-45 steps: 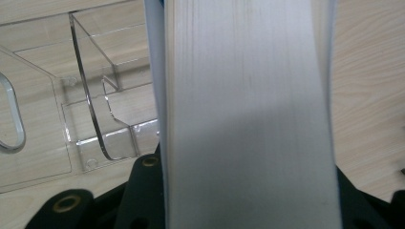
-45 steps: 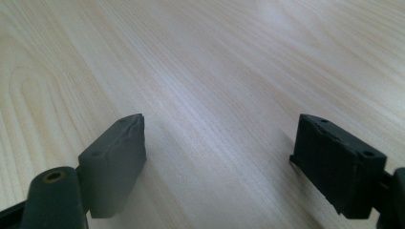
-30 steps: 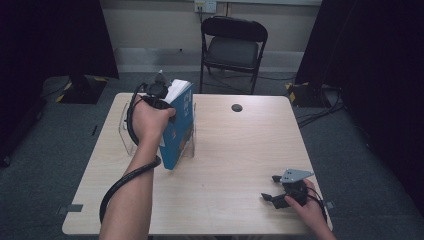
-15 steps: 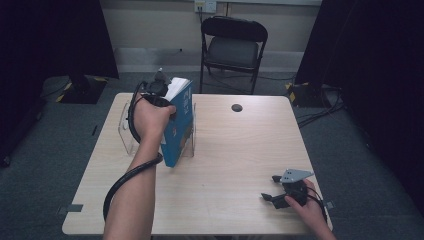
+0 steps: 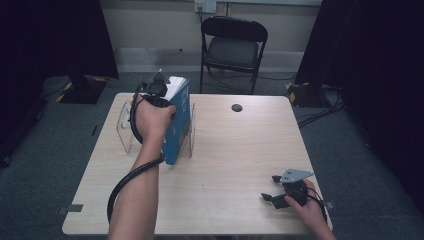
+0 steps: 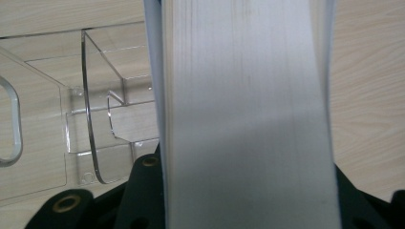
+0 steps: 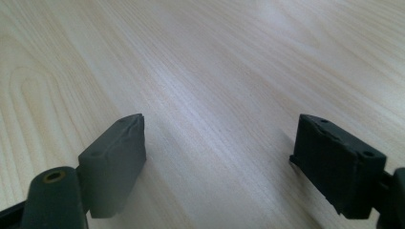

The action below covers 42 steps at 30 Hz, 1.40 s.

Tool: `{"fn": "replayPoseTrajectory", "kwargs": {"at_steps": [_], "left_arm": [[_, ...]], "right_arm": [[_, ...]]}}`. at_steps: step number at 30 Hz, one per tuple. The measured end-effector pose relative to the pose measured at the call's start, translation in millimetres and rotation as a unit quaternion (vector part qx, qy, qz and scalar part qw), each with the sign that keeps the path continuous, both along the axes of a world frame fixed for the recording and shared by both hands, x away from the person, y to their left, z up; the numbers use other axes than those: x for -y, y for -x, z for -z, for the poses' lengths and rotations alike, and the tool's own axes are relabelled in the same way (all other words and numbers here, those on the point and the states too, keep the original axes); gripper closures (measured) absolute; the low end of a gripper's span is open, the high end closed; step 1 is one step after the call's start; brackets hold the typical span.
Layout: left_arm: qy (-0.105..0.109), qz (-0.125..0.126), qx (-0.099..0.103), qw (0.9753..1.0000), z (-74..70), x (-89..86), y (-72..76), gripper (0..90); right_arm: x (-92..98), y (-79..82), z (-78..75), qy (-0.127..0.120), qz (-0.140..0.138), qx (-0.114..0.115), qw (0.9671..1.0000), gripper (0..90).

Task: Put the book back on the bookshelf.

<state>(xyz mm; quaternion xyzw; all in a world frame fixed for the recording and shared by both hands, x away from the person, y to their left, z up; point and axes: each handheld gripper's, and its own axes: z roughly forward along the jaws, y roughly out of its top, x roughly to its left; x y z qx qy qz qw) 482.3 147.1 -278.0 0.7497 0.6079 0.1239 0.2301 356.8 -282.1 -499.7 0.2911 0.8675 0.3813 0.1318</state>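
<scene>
One wooden table carries a clear acrylic rack near its far left corner, where the left gripper clamps a blue book standing upright in it. Well apart, the right gripper rests spread wide, holding nothing.

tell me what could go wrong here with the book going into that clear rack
1. The left gripper grips the blue book only by its top edge, so the book could swing or slip.
2. The clear rack looks light; a bump from the book's lower corner might push or tip it.
3. The right gripper rests open near the table corner, too far off to steady the rack.
</scene>
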Motion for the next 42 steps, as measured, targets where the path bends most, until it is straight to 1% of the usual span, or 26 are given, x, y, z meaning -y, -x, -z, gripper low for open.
{"fn": "replayPoseTrajectory", "kwargs": {"at_steps": [1,4,5,7,12,14,15,17,20,22,24,27,29,31,32,33,35,36,37,38,40,42], "left_arm": [[-0.003,0.000,0.001,1.0000,0.8,0.8,-0.3,62.0],[-0.004,-0.005,0.002,1.0000,3.2,1.6,-1.3,62.0],[-0.002,-0.003,0.003,1.0000,4.2,1.5,-1.8,62.0],[-0.001,-0.011,0.006,0.9999,5.6,2.2,-2.2,62.0],[-0.003,-0.014,0.010,0.9998,11.9,4.9,-2.3,61.9],[-0.008,-0.011,0.008,0.9999,15.5,5.6,-2.2,61.9],[-0.011,-0.013,0.011,0.9998,16.1,6.6,-0.9,61.8],[-0.015,-0.008,0.012,0.9998,16.8,7.5,0.0,61.8],[-0.015,-0.005,0.009,0.9998,17.9,8.2,2.1,61.6],[-0.020,-0.003,0.003,0.9998,18.4,8.8,2.7,61.4],[-0.019,-0.002,0.003,0.9998,19.1,9.0,3.8,61.4],[-0.026,0.001,0.002,0.9997,18.7,12.4,3.7,61.2],[-0.027,0.000,-0.002,0.9996,18.3,13.6,2.6,61.0],[-0.022,-0.007,-0.010,0.9997,17.5,12.6,0.7,60.4],[-0.022,-0.006,-0.013,0.9996,17.0,11.5,-0.1,60.1],[-0.024,-0.011,-0.012,0.9996,16.4,11.5,-0.1,60.0],[-0.020,-0.012,-0.008,0.9997,14.2,9.8,-0.5,59.6],[-0.019,-0.011,-0.009,0.9997,12.7,9.1,-0.9,59.4],[-0.021,-0.014,-0.006,0.9997,12.1,9.2,-1.0,59.1],[-0.023,-0.011,-0.007,0.9996,11.0,8.7,-1.5,58.7],[-0.021,-0.007,-0.003,0.9997,10.3,7.8,-2.4,57.5],[-0.027,0.004,-0.001,0.9996,9.3,8.6,-4.6,56.3]], "right_arm": [[0.0,0.0,0.0,0.000,0.000,0.000,1.0000,17.7],[0.0,0.0,0.0,0.000,0.000,0.000,1.0000,17.7],[0.0,0.0,0.0,0.000,0.000,0.000,1.0000,17.6],[0.0,0.0,0.0,0.000,0.000,0.000,1.0000,17.6],[-0.1,0.0,0.1,0.000,0.001,0.000,1.0000,17.7],[-0.1,0.0,0.1,-0.001,0.001,0.000,1.0000,17.6],[-0.1,0.0,0.1,0.000,0.001,0.000,1.0000,17.7],[-0.1,0.0,0.1,0.000,0.001,0.000,1.0000,17.7],[-0.1,0.0,0.1,0.000,0.001,0.000,1.0000,17.7],[-0.1,0.0,0.1,0.000,0.001,0.000,1.0000,17.6],[-0.1,0.1,0.1,0.000,0.001,0.000,1.0000,17.6],[-0.2,0.2,0.1,-0.001,0.001,-0.001,1.0000,17.7],[-0.2,0.2,0.0,-0.001,0.001,-0.001,1.0000,17.6],[-0.2,0.2,0.0,0.000,0.001,0.000,1.0000,17.6],[-0.1,0.1,0.1,0.000,0.001,0.000,1.0000,17.6],[-0.2,0.1,0.0,0.000,0.001,0.000,1.0000,17.6],[-0.1,0.1,0.1,0.000,0.001,0.000,1.0000,17.6],[0.0,0.0,0.0,0.000,0.000,0.000,1.0000,17.7],[0.0,0.1,0.0,0.000,0.000,-0.001,1.0000,17.6],[0.0,0.0,0.1,0.000,0.000,0.000,1.0000,17.7],[0.0,0.0,0.1,0.000,0.000,0.000,1.0000,17.6],[0.0,0.1,0.0,0.000,0.000,0.000,1.0000,17.6]]}}
